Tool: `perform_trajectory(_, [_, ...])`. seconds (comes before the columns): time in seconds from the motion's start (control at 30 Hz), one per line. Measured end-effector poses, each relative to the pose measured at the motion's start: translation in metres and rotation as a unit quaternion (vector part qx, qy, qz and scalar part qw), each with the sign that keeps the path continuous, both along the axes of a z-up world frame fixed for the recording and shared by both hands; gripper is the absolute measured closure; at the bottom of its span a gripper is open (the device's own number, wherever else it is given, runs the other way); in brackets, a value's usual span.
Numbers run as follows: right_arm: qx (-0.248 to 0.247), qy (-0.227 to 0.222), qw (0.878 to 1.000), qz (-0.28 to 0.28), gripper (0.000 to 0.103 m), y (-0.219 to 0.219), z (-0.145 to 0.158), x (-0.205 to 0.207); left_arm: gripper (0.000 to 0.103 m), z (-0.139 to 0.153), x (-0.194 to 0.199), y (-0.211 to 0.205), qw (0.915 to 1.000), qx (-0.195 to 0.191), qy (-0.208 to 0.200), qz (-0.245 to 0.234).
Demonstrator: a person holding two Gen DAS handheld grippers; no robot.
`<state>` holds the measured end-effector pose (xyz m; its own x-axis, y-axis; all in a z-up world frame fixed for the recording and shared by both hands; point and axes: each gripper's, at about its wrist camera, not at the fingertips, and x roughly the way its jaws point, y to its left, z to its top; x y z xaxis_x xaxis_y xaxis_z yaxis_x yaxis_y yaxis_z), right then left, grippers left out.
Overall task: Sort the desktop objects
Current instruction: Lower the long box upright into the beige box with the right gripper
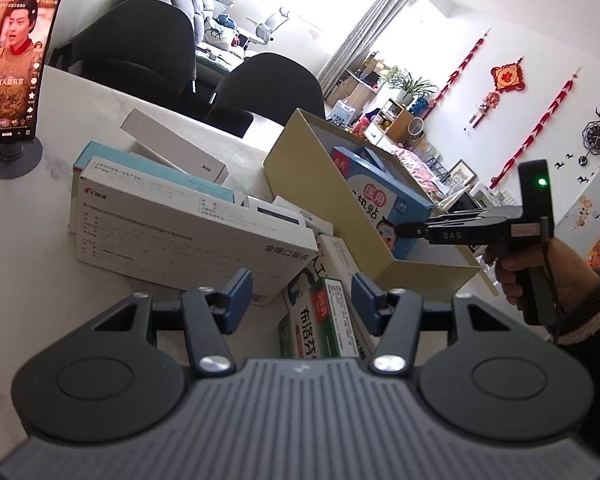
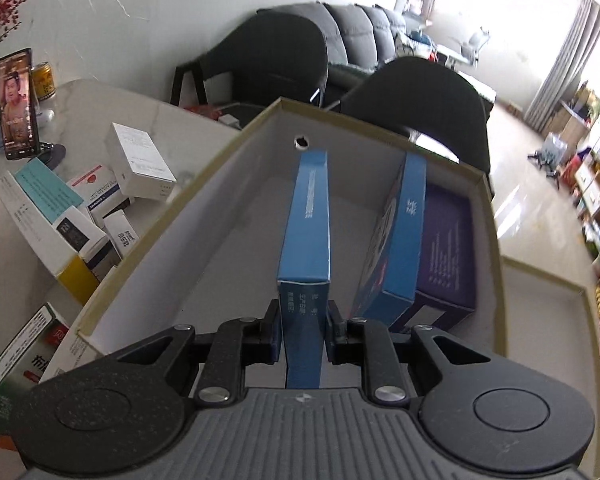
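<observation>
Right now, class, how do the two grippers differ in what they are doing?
The right gripper is shut on a blue box, held on edge inside the cardboard box. The left gripper is open, holding nothing, above the green box on the table. Both are hand-held.

A phone (image 1: 14, 52) stands upright on a round stand (image 1: 11, 156) at ten o'clock, its screen showing a video. Two dark chairs (image 1: 268, 84) sit behind the table at twelve o'clock. A wall clock (image 1: 597, 139) hangs at three o'clock, a red knot ornament (image 1: 509, 79) above it.
</observation>
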<state>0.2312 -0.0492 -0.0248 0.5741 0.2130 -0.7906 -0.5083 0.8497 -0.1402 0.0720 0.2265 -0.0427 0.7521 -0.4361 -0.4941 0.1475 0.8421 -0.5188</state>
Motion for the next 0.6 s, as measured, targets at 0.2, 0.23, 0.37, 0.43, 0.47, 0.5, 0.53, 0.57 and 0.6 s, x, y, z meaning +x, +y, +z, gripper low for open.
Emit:
perform_trajectory(0.2, [-0.013,0.046,0.999,0.000,0.079,0.003,-0.010,0.013,0.049,-0.004,0.003,0.002,1.0000,0.000,0.005,0.003])
perform_trajectory(0.23, [-0.016,0.055,0.998,0.002,0.077,0.003,-0.011,0.014,0.049,-0.005,0.004,0.002,1.0000,0.000,0.006,0.003])
perform_trajectory(0.37, [-0.032,0.067,0.997,0.022,0.070,0.007,-0.012,0.015,0.049,-0.009,0.006,0.002,0.9999,-0.001,0.010,0.005])
perform_trajectory(0.43, [-0.040,0.067,0.996,0.030,0.070,0.009,-0.010,0.015,0.049,-0.011,0.007,0.003,0.9999,-0.001,0.011,0.006])
perform_trajectory(0.47, [-0.042,0.066,0.996,0.032,0.070,0.010,-0.009,0.016,0.049,-0.012,0.008,0.003,0.9999,-0.001,0.012,0.006])
perform_trajectory(0.5, [-0.044,0.063,0.997,0.032,0.070,0.011,-0.007,0.018,0.049,-0.012,0.008,0.003,0.9999,-0.001,0.013,0.006])
perform_trajectory(0.53, [-0.045,0.060,0.997,0.031,0.070,0.012,-0.005,0.021,0.049,-0.013,0.009,0.002,0.9999,-0.001,0.014,0.006])
perform_trajectory(0.57, [-0.046,0.056,0.997,0.030,0.070,0.013,-0.004,0.024,0.049,-0.013,0.009,0.002,0.9999,-0.001,0.014,0.006])
perform_trajectory(0.6, [-0.047,0.053,0.997,0.028,0.071,0.015,-0.003,0.027,0.049,-0.014,0.009,0.001,0.9999,0.000,0.015,0.006])
